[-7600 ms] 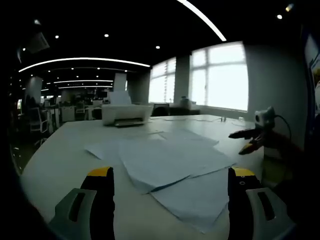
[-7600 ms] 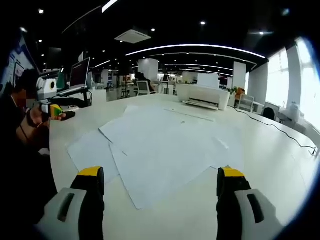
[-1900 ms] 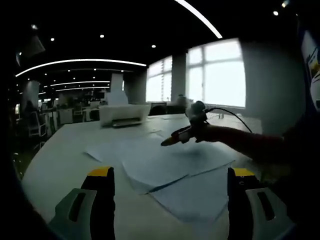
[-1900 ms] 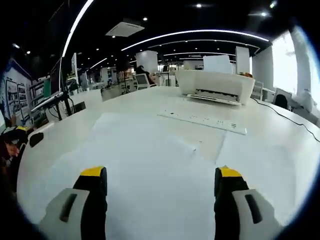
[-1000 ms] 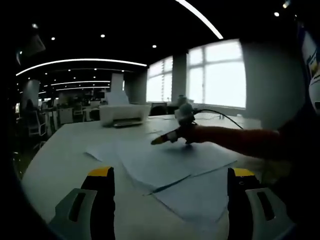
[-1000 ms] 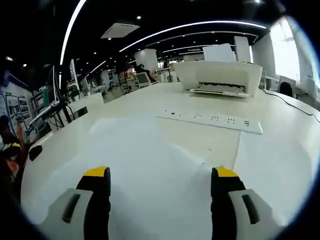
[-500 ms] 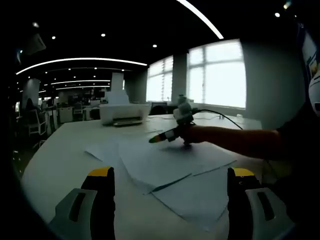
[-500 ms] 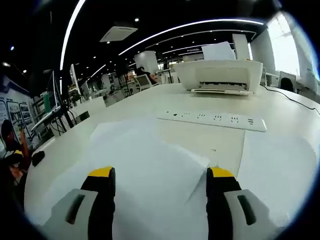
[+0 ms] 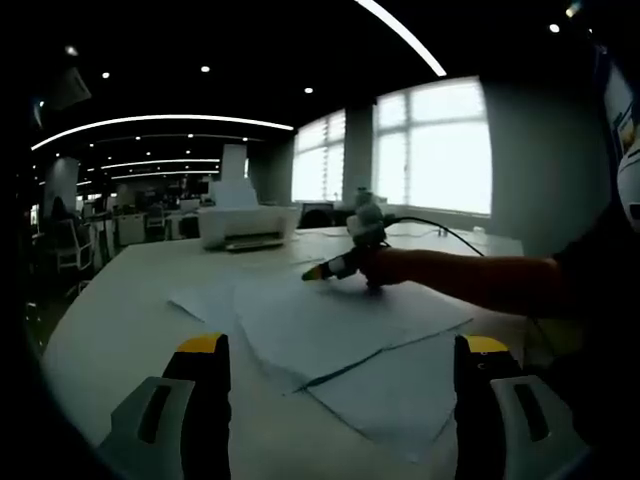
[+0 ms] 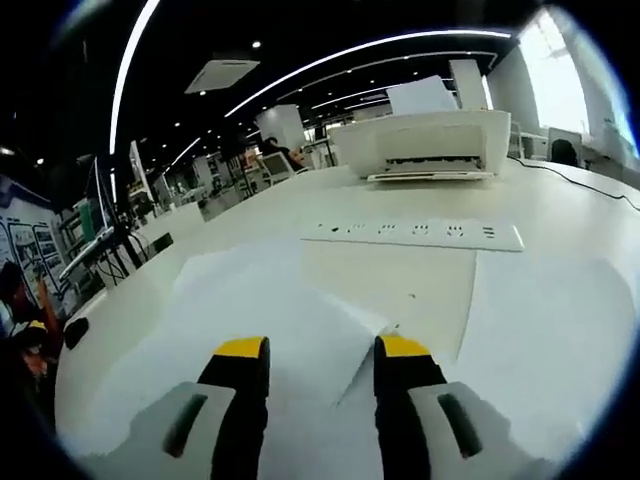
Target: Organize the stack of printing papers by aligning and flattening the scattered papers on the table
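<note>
Several white sheets of paper [image 9: 330,322] lie fanned and overlapping on a white table [image 9: 120,320]. My left gripper [image 9: 342,348] is open and held back from the near edge of the sheets. A person's arm reaches in from the right with my right gripper [image 9: 318,271] low over the far sheets. In the right gripper view, my right gripper [image 10: 320,348] has its jaws drawn close but still apart. They straddle the raised corner of the top sheet [image 10: 270,310]. Another sheet [image 10: 545,310] lies flat to the right.
A white printer [image 10: 425,140] with paper in its tray stands at the far end of the table, also the printer [image 9: 248,226] in the left gripper view. A white power strip [image 10: 415,233] lies just beyond the sheets. A dark cable [image 10: 580,182] runs along the right.
My right gripper's jaws have narrowed a lot over the last second, and a sheet corner has lifted between them. The left gripper has stayed put and open.
</note>
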The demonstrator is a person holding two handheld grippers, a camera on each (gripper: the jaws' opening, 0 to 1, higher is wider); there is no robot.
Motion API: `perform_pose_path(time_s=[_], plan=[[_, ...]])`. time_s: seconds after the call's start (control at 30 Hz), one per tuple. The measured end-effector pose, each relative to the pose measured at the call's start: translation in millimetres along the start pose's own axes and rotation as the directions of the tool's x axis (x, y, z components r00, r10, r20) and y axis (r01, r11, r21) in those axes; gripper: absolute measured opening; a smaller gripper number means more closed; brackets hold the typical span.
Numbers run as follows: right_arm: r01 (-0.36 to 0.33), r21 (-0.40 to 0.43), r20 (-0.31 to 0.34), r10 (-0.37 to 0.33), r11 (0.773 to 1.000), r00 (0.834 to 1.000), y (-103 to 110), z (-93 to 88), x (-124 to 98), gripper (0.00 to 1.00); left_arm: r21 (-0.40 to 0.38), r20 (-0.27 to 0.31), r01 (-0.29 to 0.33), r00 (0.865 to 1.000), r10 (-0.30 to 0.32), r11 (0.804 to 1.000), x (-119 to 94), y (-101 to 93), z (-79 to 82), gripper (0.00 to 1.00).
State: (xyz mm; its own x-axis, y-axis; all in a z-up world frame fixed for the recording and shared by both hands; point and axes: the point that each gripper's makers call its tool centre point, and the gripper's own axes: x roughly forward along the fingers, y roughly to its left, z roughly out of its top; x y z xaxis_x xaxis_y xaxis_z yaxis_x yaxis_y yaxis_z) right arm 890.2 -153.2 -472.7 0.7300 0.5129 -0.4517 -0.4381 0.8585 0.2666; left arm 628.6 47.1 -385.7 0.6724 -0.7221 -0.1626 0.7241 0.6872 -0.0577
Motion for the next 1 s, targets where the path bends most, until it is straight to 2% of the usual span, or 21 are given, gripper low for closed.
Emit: perform_pose_path(time_s=[0.13, 0.27, 0.5, 0.83, 1.0], plan=[[0.004, 0.004, -0.001, -0.004, 1.000, 1.000, -3, -0.1, 0, 0.25, 0.000, -0.001, -0.003, 1.000, 0.003, 1.000, -1, 1.0, -0.4, 0.95], [0.018, -0.050, -0.013, -0.019, 0.999, 1.000, -8, -3.6, 1, 0.11, -0.002, -0.003, -0.004, 1.000, 0.004, 1.000, -1, 1.0, -1.5, 0.95], [0.024, -0.134, -0.020, -0.027, 0.991, 0.999, -9, -6.1, 2, 0.02, -0.004, -0.002, -0.004, 1.000, 0.004, 1.000, -1, 0.8, -2.7, 0.95], [0.016, -0.129, 0.005, -0.015, 0.991, 1.000, 0, -6.5, -5, 0.00, -0.006, 0.002, -0.002, 1.000, 0.002, 1.000, -1, 0.1, -1.9, 0.95], [0.007, -0.115, 0.017, -0.005, 0.993, 1.000, 0, -0.7, -4, 0.00, -0.010, 0.004, -0.004, 1.000, 0.004, 1.000, -1, 1.9, -1.1, 0.95]])
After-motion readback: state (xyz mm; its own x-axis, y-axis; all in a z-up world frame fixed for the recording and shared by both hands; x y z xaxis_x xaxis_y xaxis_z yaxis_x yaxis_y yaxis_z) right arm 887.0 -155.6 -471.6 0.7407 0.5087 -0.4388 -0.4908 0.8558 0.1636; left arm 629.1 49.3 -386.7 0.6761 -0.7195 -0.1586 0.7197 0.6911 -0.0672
